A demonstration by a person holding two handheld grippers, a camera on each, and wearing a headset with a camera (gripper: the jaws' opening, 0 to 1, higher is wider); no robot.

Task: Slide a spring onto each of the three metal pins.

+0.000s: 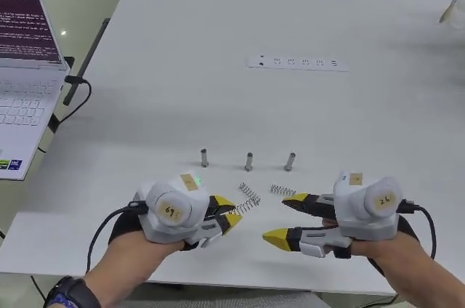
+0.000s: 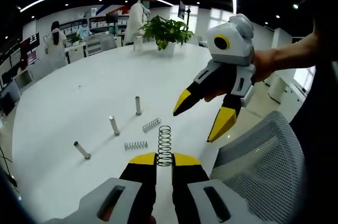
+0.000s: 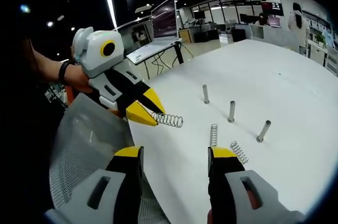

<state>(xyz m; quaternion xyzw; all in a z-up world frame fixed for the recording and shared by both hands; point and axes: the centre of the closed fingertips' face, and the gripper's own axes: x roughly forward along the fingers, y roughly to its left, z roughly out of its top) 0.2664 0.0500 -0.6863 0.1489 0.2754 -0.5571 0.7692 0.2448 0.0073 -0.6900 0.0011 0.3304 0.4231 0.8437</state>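
Head view looks down on the white tabletop [image 1: 290, 17], with a laptop [image 1: 22, 68] at its left edge. The left tool [image 1: 231, 213] is clamped on the held spring [image 1: 247, 207], which sticks out from its tips. The right tool [image 1: 276, 219] has its jaws spread wide, gripping nothing. A power strip [image 1: 296, 63] lies farther back. The left pin [image 1: 204, 157], middle pin [image 1: 249, 161] and right pin [image 1: 290, 160] stand upright in a row, bare. A loose spring [image 1: 249, 192] lies just before the middle pin, and a second loose spring [image 1: 282, 191] just before the right pin.
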